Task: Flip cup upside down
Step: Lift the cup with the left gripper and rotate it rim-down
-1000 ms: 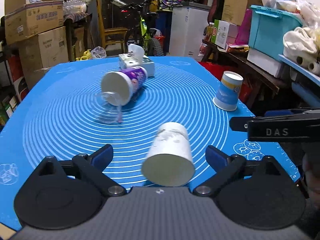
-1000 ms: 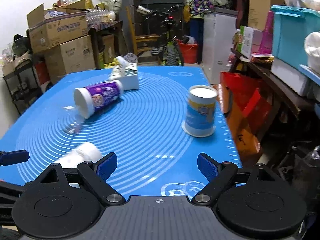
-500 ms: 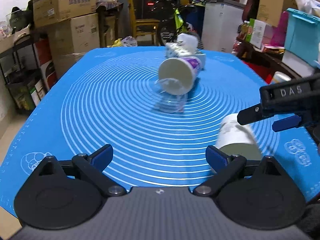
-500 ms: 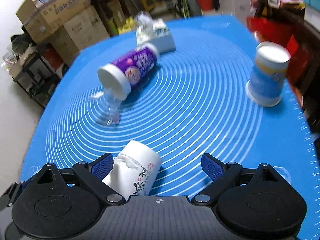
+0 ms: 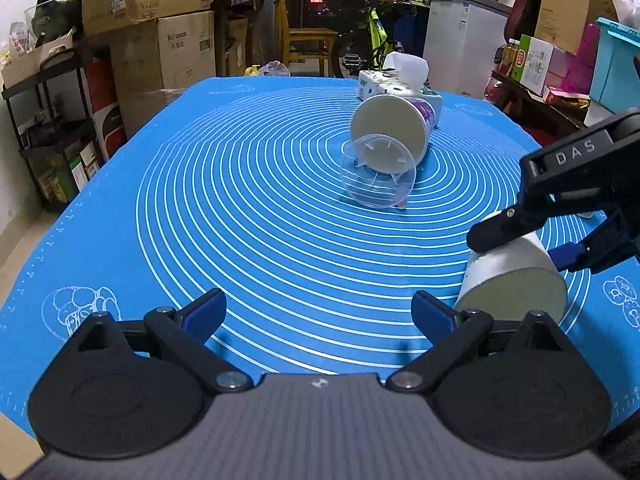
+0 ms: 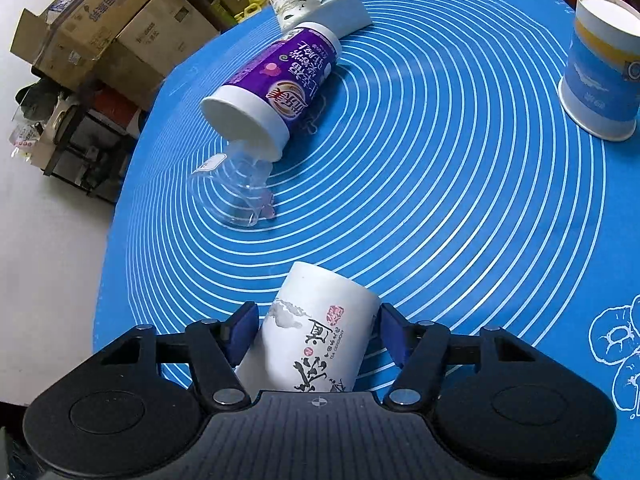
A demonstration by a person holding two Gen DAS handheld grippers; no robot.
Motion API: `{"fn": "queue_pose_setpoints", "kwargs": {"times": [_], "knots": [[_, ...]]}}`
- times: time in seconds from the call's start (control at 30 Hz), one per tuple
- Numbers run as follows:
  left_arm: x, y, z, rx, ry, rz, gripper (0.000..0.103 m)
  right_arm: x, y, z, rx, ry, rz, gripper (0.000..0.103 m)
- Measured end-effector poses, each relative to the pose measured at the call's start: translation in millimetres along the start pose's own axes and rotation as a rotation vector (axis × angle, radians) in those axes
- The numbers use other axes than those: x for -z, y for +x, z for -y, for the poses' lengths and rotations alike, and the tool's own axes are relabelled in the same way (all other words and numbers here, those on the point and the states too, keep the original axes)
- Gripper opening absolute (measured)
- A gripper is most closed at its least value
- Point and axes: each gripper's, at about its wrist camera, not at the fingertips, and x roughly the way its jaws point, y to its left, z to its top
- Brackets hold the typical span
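Observation:
A white paper cup with black calligraphy [image 6: 316, 340] lies on its side on the blue mat [image 6: 460, 200]. My right gripper [image 6: 316, 334] has its blue pads on either side of the cup, close around it; whether they press it I cannot tell. In the left wrist view the same cup [image 5: 516, 276] lies at the right with the right gripper [image 5: 560, 236] over it. My left gripper [image 5: 316, 316] is open and empty, to the left of the cup.
A purple cup [image 6: 276, 84] lies on its side mid-mat with a clear plastic cup [image 6: 236, 192] at its mouth. A tissue box [image 6: 320, 4] sits behind it. A blue and yellow cup [image 6: 600, 68] stands upside down at the right. Boxes and shelves stand beyond the left edge.
My right gripper has come down over the lying white cup and narrowed around it. My left gripper has swung left, away from the cup.

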Motion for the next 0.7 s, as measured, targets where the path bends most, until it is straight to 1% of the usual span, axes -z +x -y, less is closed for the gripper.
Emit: {"fn": "queue_pose_setpoints", "kwargs": {"times": [0.1, 0.13, 0.27, 0.33, 0.47, 0.5, 0.57, 0.7], "knots": [[0.5, -1.3, 1.6, 0.004, 0.001, 0.002, 0.098, 2.4, -6.3, 0.9, -0.016, -0.016, 0.03, 0.065], [1.1, -2.2, 2.6, 0.004, 0.005, 0.004, 0.098, 3.8, -9.1, -0.9, -0.004, -0.038, 0.059, 0.065], [2.6, -4.3, 6.7, 0.005, 0.018, 0.015, 0.098, 17.5, -31.1, -14.2, 0.084, -0.206, 0.236, 0.065], [2.5, -5.0, 9.4, 0.004, 0.025, 0.022, 0.098, 26.5, -38.7, -21.0, 0.144, -0.31, 0.342, 0.065], [3.8, -5.2, 14.5, 0.003, 0.038, 0.036, 0.098, 62.8, -43.0, -35.0, 0.341, -0.595, 0.598, 0.065], [4.4, -4.7, 15.1, 0.003, 0.041, 0.038, 0.098, 71.7, -40.1, -35.5, 0.377, -0.65, 0.638, 0.065], [5.8, -3.8, 16.7, 0.006, 0.047, 0.038, 0.098, 85.8, -33.9, -33.4, 0.417, -0.72, 0.675, 0.065], [9.0, -2.8, 19.9, 0.014, 0.069, 0.035, 0.098, 96.7, -33.2, -23.2, 0.407, -0.711, 0.67, 0.065]]}}
